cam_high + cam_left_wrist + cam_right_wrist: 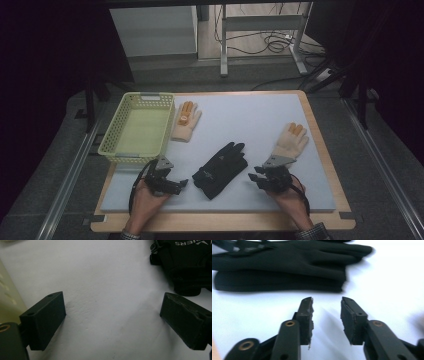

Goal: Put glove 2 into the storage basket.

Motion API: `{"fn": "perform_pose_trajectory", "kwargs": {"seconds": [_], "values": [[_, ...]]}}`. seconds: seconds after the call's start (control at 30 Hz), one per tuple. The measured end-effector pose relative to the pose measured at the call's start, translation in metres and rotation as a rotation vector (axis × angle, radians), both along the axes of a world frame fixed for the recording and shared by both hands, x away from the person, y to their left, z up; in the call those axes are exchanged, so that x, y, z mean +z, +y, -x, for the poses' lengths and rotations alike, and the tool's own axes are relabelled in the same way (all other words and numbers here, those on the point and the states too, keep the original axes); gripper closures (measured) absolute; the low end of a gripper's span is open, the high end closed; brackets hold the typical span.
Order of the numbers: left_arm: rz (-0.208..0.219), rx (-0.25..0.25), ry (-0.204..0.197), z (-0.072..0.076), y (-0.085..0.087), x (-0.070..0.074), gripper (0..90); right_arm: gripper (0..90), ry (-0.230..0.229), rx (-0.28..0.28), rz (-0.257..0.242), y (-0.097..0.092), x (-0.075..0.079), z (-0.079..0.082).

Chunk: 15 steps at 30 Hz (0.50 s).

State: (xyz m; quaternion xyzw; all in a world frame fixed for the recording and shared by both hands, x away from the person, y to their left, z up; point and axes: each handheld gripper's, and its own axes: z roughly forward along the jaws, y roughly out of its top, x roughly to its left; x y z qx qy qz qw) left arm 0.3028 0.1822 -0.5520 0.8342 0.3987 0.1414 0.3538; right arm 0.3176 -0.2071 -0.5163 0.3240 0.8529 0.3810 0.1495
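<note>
A black glove (220,169) lies on the white mat between both hands; it appears as the black glove (185,263) at the upper right of the left gripper view and stretches across the top of the right gripper view as the black glove (287,265). My left gripper (181,185) rests left of it, jaws wide apart over bare mat, left gripper (112,322) holding nothing. My right gripper (254,178) sits just right of the glove, its jaws partly apart, right gripper (327,315) empty. One tan glove (186,120) lies beside the basket, another tan glove (291,140) just beyond my right hand.
A pale yellow mesh basket (112,142) stands at the mat's left side with nothing in it. The white mat (250,115) covers a wooden table. Beyond the table are a metal frame's legs and cables on the floor.
</note>
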Motion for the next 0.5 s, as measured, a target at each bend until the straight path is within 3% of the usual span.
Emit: {"fn": "perform_pose_trajectory", "kwargs": {"seconds": [0.3, 0.4, 0.5], "values": [[0.002, -0.001, 0.002, 0.0, 0.0, 0.0, 6.2, 36.2, -0.003, -0.101, 0.046, -0.033, -0.011, -0.008], [0.002, -0.001, 0.002, 0.0, 0.0, 0.0, 6.2, 29.4, -0.004, -0.098, 0.015, -0.037, -0.014, -0.008], [0.001, -0.001, 0.002, 0.0, 0.0, 0.0, 6.2, 26.0, -0.009, -0.094, 0.038, -0.035, -0.015, -0.008]]}}
